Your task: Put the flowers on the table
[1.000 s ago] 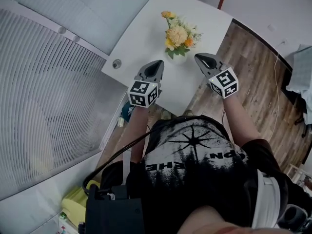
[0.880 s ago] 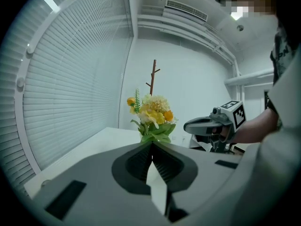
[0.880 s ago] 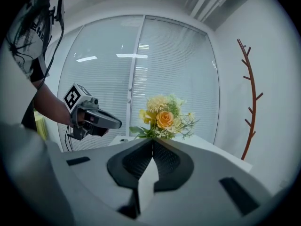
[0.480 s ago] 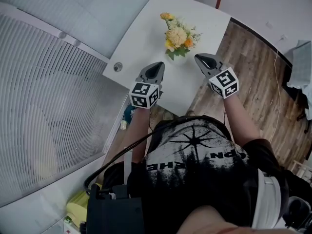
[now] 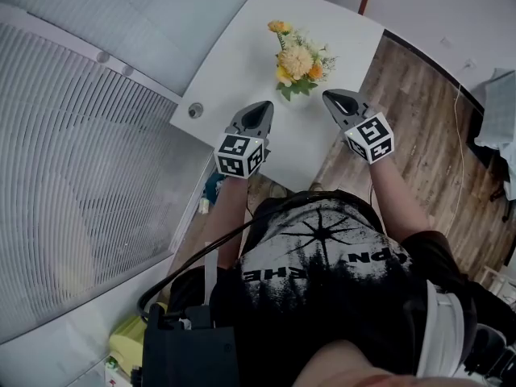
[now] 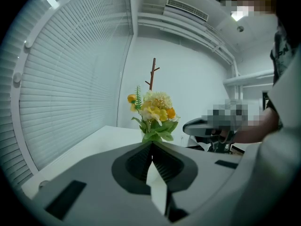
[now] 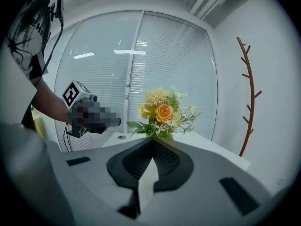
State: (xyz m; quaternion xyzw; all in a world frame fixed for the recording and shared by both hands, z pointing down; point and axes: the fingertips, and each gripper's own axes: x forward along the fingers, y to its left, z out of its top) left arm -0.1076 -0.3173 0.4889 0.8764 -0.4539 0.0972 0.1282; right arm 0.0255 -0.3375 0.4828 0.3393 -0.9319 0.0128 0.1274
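The flowers stood upright on the white counter, closer to its far end than to the person. They were yellow, orange and cream, with green leaves at the bottom. Nothing touched them. The left tool hung over the near part of the counter, in front of the flowers and a little to their left. In the left gripper view its two jaws were pressed together at the tips, with nothing between them, and the flowers showed just past the tips. The right tool hung over the near part of the counter too, in front of the flowers and a little to their right. In the right gripper view its jaws were closed on nothing as well, and the flowers stood beyond them. Both tools pointed toward the flowers, one on each side, and neither reached them. Each tool had a cube with black and white squares at its back end. A small round hole sat in the counter near its left edge. Big white blinds covered the window on the left. A brown wood floor lay to the right of the counter. A thin brown stand shaped like a bare branch stood by the white wall behind the counter. The person wore a black shirt with white print.
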